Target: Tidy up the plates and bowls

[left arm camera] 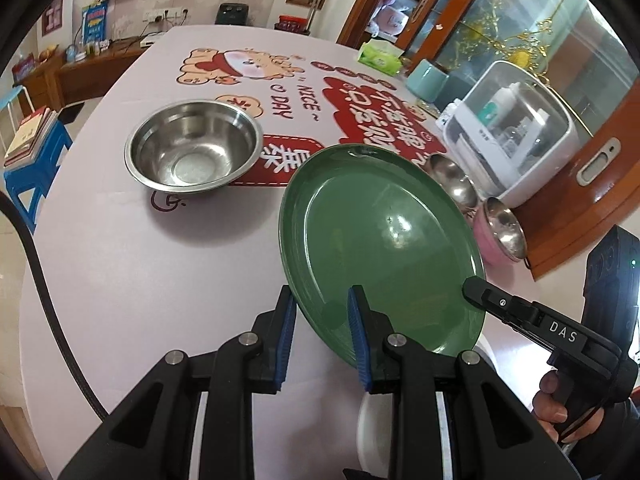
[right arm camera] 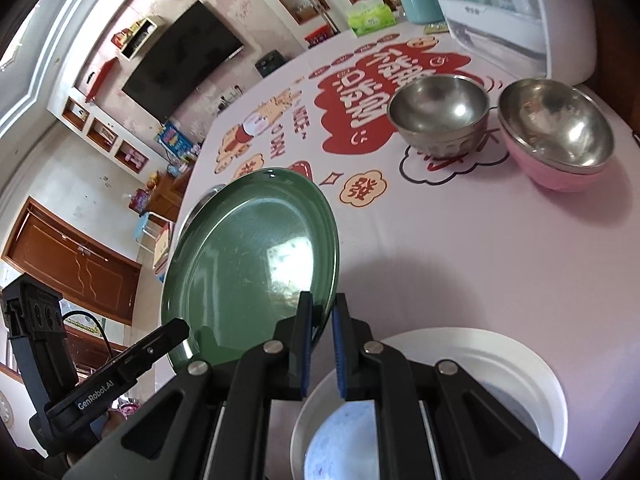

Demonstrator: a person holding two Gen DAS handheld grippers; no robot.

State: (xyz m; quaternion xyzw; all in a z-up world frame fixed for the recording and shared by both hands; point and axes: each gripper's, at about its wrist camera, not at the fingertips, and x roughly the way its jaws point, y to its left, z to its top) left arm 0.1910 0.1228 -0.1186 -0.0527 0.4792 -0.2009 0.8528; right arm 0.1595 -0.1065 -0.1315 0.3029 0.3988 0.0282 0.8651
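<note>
The green plate [left arm camera: 384, 240] is being held up off the counter [left arm camera: 160, 272], tilted steeply with its hollow face turned toward both cameras; in the left wrist view its long axis is running from the near rim up and away toward the far side of the counter. The left hand-held gripper [left arm camera: 322, 334] is pinching the plate's near rim, one blue pad [left arm camera: 286, 340] behind it and one in front; the right hand-held gripper [right arm camera: 322, 340] is closing narrowly over the rim on the plate's other side. A white plate [right arm camera: 520, 364] is lying flat at the near edge of the counter, below the right hand-held gripper. A wide steel bowl [left arm camera: 194, 146] is sitting upright toward the counter's left side; a small steel bowl [right arm camera: 440, 114] and a pink bowl [right arm camera: 556, 136] with a steel lining are standing side by side near the right edge, the two apart.
</note>
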